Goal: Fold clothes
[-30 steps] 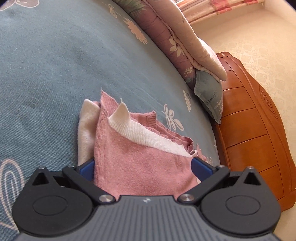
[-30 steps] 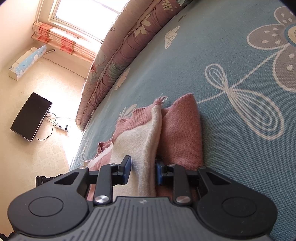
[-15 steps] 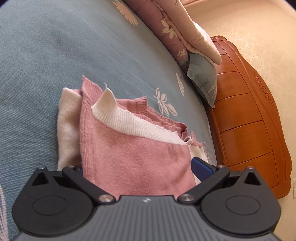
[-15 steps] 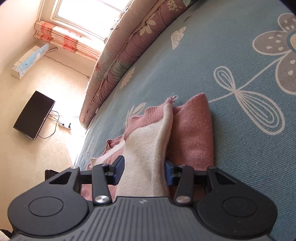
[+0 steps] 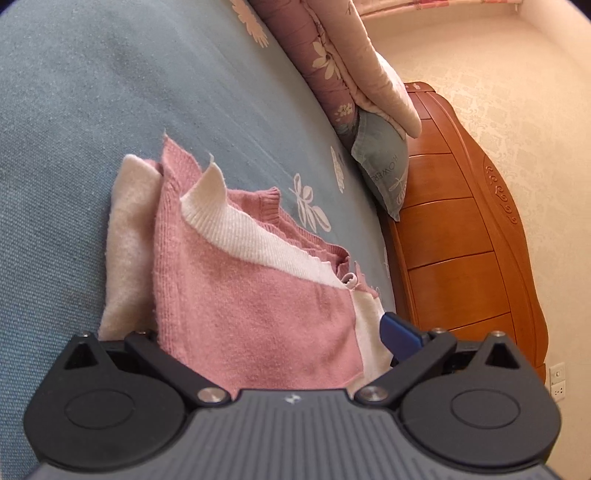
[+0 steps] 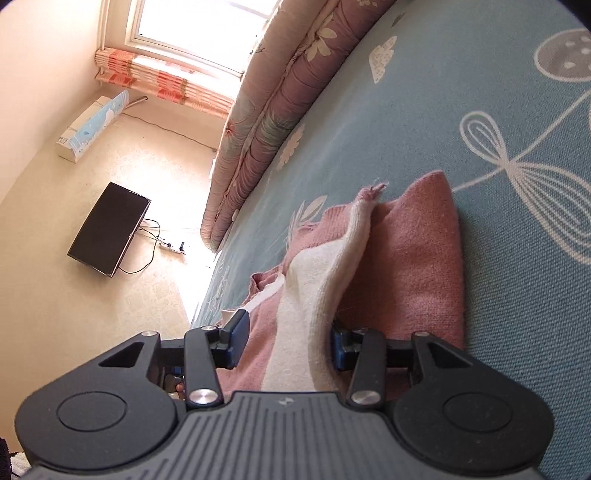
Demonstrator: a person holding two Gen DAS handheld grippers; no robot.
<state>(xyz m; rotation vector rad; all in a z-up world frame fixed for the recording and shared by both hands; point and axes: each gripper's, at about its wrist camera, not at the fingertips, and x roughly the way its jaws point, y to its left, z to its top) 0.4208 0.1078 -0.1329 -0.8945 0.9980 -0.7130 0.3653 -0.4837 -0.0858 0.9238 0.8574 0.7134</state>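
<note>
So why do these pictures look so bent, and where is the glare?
Both views come from fisheye lenses: in the left wrist view the wooden dresser bows outward; in the right wrist view the window is blown out white, with glare on the floor beside the bed; the pink sweater stays sharp.
</note>
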